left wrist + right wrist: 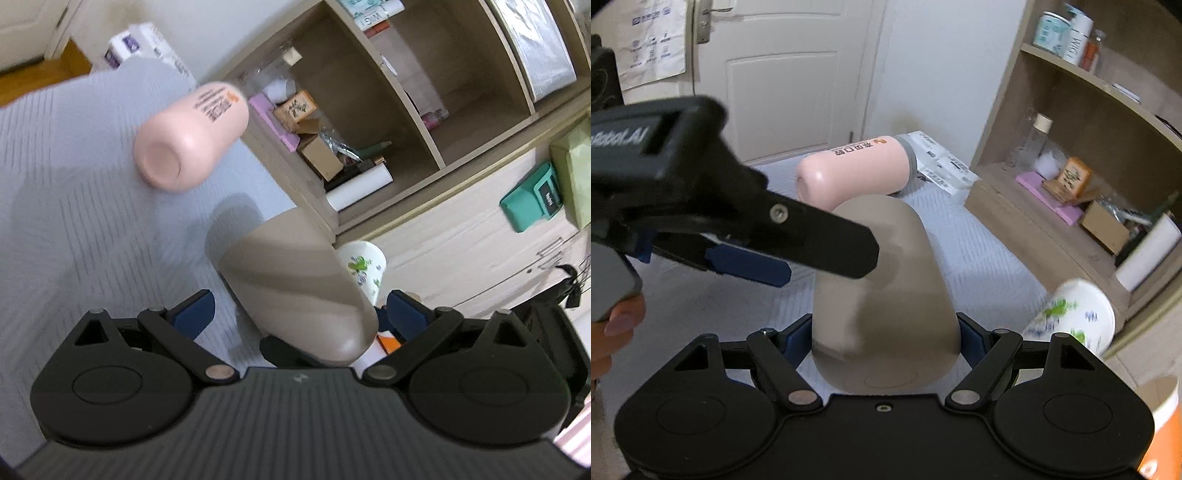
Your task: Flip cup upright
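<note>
1. The beige cup [886,295] sits between the fingers of the right tongs [886,332], its flat base toward the camera and its long axis running forward and away from them, tilted rather than upright; the blue pads press both flanks, so these tongs are clenched on it
2. In the left wrist view the same beige cup [295,280] lies just ahead of the left tongs [295,310], slanting from upper left down to lower right across their gap; the blue fingers stand wide of the cup with a clear gap on the left side, so these tongs look released
3. From the right wrist view the left tongs [827,254] reach in from the left, one black finger tip crossing the cup's upper side; whether it touches I cannot tell
4. A pink cup [849,170] lies on its side on the grey counter [979,266] beyond both tongs, base toward the cameras
5. A white floral paper cup [1071,317] tilts to the right of the right tongs
6. Judgement: the right hand is nearer and carries the cup, so the turn depends on rotating that long axis to vertical
</note>
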Demonstrator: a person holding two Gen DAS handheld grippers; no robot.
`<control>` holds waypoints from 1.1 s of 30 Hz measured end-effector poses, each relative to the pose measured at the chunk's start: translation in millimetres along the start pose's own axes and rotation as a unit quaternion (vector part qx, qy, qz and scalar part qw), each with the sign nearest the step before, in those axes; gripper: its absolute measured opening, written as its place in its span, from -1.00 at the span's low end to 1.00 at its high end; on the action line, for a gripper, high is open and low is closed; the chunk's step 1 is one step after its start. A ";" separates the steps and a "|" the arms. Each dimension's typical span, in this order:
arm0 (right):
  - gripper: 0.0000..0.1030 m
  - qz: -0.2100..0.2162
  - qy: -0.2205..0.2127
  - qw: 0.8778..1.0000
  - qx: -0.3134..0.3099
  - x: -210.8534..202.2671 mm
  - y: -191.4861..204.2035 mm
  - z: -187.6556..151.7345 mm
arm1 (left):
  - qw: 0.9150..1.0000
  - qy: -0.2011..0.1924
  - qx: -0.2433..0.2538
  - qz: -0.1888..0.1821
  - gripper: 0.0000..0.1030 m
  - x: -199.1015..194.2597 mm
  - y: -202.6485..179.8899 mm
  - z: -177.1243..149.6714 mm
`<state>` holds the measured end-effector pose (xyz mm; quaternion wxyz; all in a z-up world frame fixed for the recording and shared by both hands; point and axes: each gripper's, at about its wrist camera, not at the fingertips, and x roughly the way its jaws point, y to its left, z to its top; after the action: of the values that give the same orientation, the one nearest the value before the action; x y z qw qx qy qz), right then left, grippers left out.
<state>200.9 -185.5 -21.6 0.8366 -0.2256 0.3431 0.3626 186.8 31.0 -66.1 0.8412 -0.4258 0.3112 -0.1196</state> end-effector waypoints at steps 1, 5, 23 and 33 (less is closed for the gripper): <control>0.61 0.001 0.000 1.000 0.011 -2.6 0.6 -2.4 | 1.000 0.003 -0.006 -0.003 0.94 -1.4 1.4 -2.3; 0.61 0.010 0.014 0.997 0.073 -13.5 -0.4 -13.5 | 0.999 0.016 -0.024 -0.013 0.91 -6.5 5.1 -11.9; 0.61 0.053 0.031 0.973 0.224 -47.9 -8.0 -56.6 | 0.997 0.059 -0.038 -0.027 0.58 -5.0 -5.4 -43.3; 0.61 0.093 0.037 0.975 0.201 -54.7 -9.0 -56.8 | 0.997 0.073 -0.027 -0.013 0.54 6.4 -0.5 -45.4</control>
<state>157.0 -251.5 -17.8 0.8145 -0.0333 0.4587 0.3537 163.4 -1.4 -88.6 0.8029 -0.4424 0.3693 -0.1527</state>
